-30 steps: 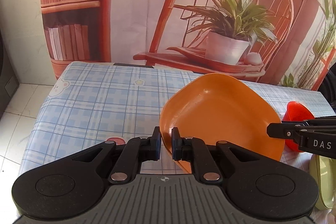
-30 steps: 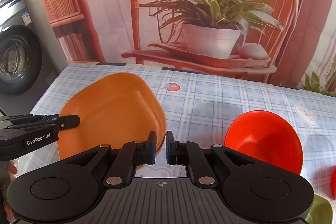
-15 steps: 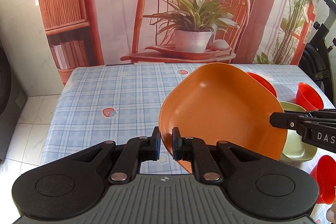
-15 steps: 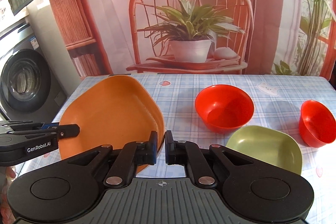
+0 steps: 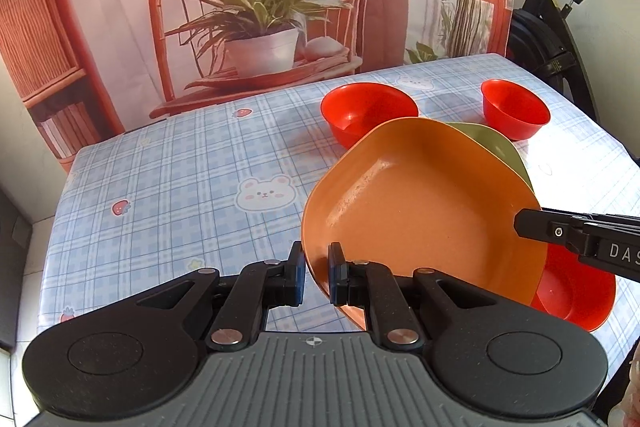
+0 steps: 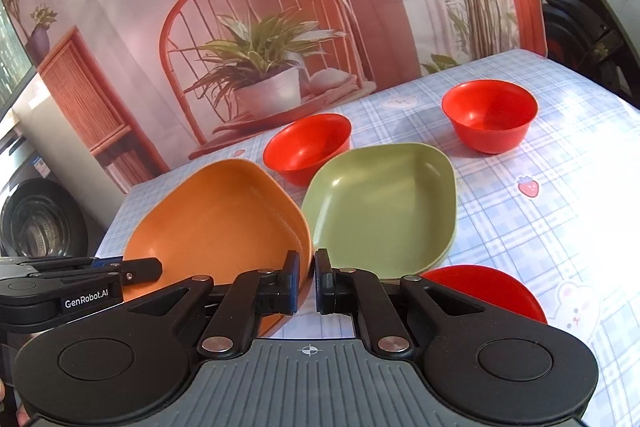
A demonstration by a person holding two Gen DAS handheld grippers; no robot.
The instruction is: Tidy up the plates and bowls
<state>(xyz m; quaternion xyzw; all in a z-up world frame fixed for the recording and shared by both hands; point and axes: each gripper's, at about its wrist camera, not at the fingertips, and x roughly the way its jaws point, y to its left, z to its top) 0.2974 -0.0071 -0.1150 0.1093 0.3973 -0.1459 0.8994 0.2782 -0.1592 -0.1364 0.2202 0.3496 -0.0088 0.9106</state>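
Observation:
Both grippers hold one orange plate (image 5: 424,203) above the table, tilted. My left gripper (image 5: 316,277) is shut on its near left rim. My right gripper (image 6: 306,283) is shut on its right rim, and the plate shows in the right wrist view (image 6: 220,223) too. A green plate (image 6: 384,203) lies on the table just right of it; in the left wrist view the green plate (image 5: 496,147) is mostly hidden behind the orange one. Three red bowls stand around: one at the back (image 6: 308,147), one at the far right (image 6: 490,121), one near the front (image 6: 492,291).
The table has a blue checked cloth (image 5: 180,179) with bear and strawberry prints. A printed backdrop of a chair and plant (image 5: 256,19) hangs behind it. An exercise bike (image 5: 560,27) stands at the right, a washing machine (image 6: 36,223) at the left.
Both grippers have carried the orange plate to the right, up beside and partly over the green plate. The red bowls have come into fuller view. The grips have not changed.

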